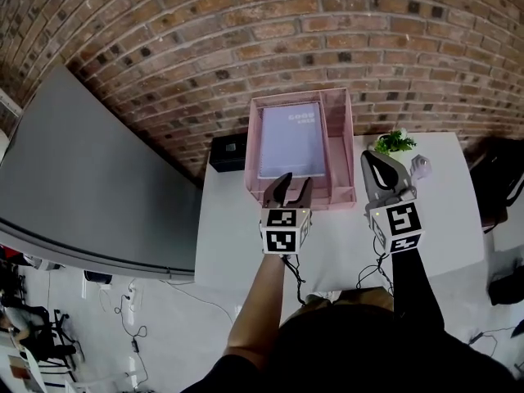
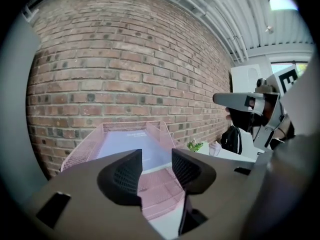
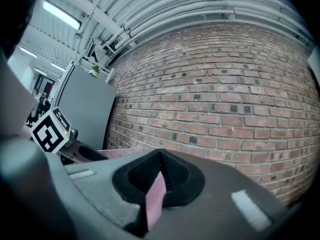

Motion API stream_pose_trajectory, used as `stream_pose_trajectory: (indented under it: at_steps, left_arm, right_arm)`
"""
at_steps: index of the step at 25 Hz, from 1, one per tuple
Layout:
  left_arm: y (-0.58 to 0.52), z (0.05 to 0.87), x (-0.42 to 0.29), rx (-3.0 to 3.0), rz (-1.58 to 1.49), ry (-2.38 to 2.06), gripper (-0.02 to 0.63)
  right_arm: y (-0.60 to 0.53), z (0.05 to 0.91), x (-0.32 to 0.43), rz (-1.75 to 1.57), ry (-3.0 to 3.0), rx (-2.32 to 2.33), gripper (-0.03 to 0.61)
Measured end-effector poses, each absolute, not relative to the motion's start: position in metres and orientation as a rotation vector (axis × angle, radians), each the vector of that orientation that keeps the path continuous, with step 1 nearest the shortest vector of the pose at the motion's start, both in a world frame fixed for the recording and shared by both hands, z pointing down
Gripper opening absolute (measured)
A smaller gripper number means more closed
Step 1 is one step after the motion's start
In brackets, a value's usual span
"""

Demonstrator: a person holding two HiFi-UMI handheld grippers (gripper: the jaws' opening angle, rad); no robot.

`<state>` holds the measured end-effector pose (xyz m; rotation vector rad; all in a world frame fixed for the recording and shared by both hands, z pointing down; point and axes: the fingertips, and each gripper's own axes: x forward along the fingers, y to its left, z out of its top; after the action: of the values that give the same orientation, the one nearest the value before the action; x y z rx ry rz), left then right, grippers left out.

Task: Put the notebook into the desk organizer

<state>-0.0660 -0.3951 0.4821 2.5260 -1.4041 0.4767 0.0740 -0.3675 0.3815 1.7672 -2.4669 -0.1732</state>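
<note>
A pale lavender notebook lies flat inside the pink mesh desk organizer, which stands on the white table against the brick wall. My left gripper hovers at the organizer's front edge, open, with nothing between its fingers. In the left gripper view the notebook and the organizer show beyond the spread jaws of my left gripper. My right gripper is held to the right of the organizer, above the table, and is shut on nothing. In its own view the right gripper has its tips together.
A small potted plant and a little pale object sit at the table's back right. A black box is at the organizer's left. A grey panel slants along the left. The white table ends close to the person's body.
</note>
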Motion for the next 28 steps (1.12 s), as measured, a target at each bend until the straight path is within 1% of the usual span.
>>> stream_pose_trajectory:
  at_steps: [8,16,22,23,25,28]
  left_arm:
    - [-0.385,0.428,-0.056,2.572,0.371,-1.5,0.189]
    - [-0.35,0.387,-0.03,2.634,0.268,-1.57,0.181]
    - [-0.324,0.377,-0.024,2.63,0.225,-1.655,0.117]
    - [-0.32,0.376,-0.026,2.625,0.223,-1.682,0.09]
    - [-0.314,0.376,-0.028,2.613,0.222,-1.733,0.009]
    - [-0.307,0.377,-0.026,2.606,0.223,-1.748,0.008]
  right_arm:
    - [-0.353,0.373,0.093,-0.148,-2.517,1.771,0.0]
    - [-0.332,0.371,0.117,-0.077,-2.593,1.74,0.0]
    - [-0.315,0.379,0.12,-0.056,-2.639,1.693,0.0]
    - [-0.312,0.381,0.12,-0.055,-2.646,1.684,0.0]
    - [-0.307,0.383,0.12,-0.057,-2.657,1.664,0.0]
    - [-0.301,0.384,0.121,-0.066,-2.67,1.64,0.0]
